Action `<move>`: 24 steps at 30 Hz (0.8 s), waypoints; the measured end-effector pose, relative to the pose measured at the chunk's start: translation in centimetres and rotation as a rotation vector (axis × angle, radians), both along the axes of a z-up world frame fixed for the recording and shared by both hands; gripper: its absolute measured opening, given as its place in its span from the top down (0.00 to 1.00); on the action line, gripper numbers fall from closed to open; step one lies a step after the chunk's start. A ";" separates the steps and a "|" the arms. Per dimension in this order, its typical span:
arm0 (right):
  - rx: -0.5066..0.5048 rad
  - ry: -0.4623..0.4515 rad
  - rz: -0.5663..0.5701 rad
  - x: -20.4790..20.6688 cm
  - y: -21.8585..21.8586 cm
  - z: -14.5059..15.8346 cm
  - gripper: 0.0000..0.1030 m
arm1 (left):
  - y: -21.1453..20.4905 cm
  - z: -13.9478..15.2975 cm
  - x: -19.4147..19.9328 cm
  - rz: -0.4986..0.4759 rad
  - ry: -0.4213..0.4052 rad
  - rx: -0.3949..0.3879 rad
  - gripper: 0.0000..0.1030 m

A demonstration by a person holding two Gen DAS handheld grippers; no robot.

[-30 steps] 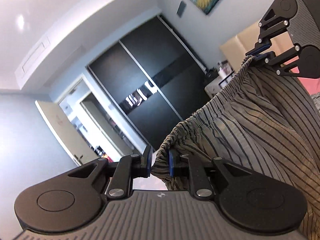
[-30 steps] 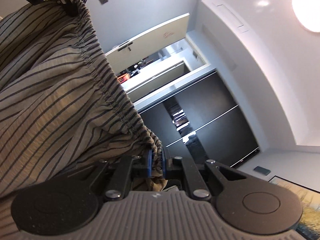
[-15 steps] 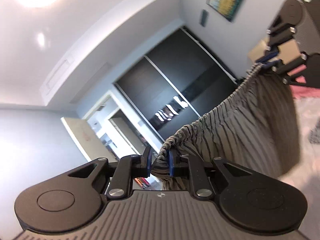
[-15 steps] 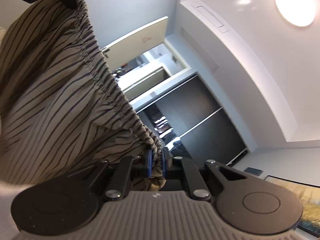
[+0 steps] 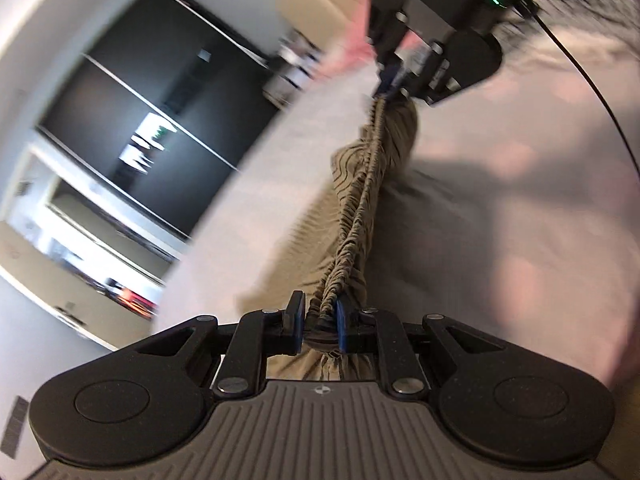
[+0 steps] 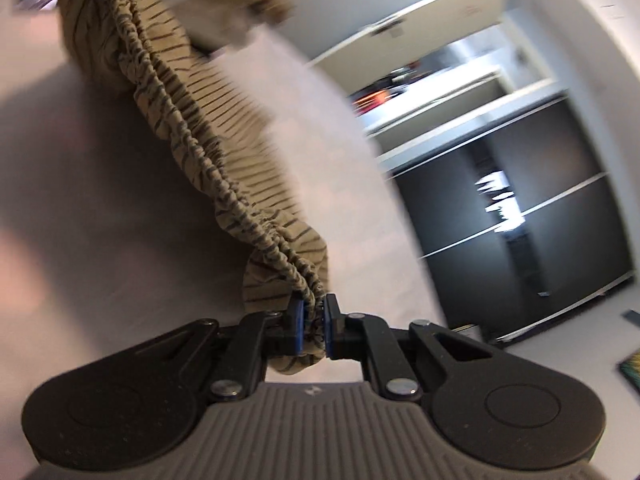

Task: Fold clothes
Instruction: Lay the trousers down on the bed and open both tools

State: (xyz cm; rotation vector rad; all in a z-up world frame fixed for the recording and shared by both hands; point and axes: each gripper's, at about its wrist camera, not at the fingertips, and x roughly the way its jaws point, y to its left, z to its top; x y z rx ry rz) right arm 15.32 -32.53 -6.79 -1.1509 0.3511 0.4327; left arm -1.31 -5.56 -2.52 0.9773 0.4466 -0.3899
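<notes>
A tan garment with thin dark stripes (image 5: 352, 200) is stretched by its gathered elastic waistband between my two grippers, low over a pale bed cover (image 5: 500, 208). My left gripper (image 5: 318, 326) is shut on one end of the waistband. In the left wrist view my right gripper (image 5: 394, 80) is at the top, clamped on the far end. The right wrist view shows the same striped garment (image 6: 224, 136) running up to the left, with my right gripper (image 6: 312, 326) shut on its bunched waistband. The cloth below the band lies partly on the bed cover (image 6: 80, 200).
A dark sliding wardrobe (image 5: 132, 112) (image 6: 540, 208) and an open doorway (image 6: 440, 76) stand beyond the bed's edge. A black cable (image 5: 592, 80) trails across the cover near my right gripper. Pink bedding (image 5: 348, 52) lies at the far end.
Both grippers have dropped from up in the air to just above the bed, still holding the waistband. The garment, which hung spread below them, now lies bunched and stretched along the cover.
</notes>
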 end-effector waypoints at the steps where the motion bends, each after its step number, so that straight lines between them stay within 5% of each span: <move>1: -0.019 0.027 0.009 -1.0 -0.6 -1.5 0.90 | -0.3 -1.3 -0.9 -0.010 0.032 0.012 0.88; 9: -0.091 0.160 -0.012 -6.7 -4.6 -8.2 0.91 | -2.8 -5.9 -6.2 -0.114 0.204 0.040 0.98; 13: -0.098 0.187 -0.056 -7.4 -5.7 -8.3 0.92 | -3.5 -6.4 -8.2 -0.147 0.249 -0.006 0.98; 19: -0.073 0.212 -0.089 -8.5 -6.2 -8.7 0.87 | -2.5 -6.5 -5.6 -0.118 0.270 -0.013 0.98; 22: -0.039 0.224 -0.107 -9.5 -6.3 -8.5 0.76 | -1.7 -6.4 -4.6 -0.074 0.232 -0.008 0.91; 24: -0.048 0.218 -0.104 -8.7 -6.8 -8.2 0.64 | -1.2 -6.8 -3.0 -0.058 0.220 0.014 0.75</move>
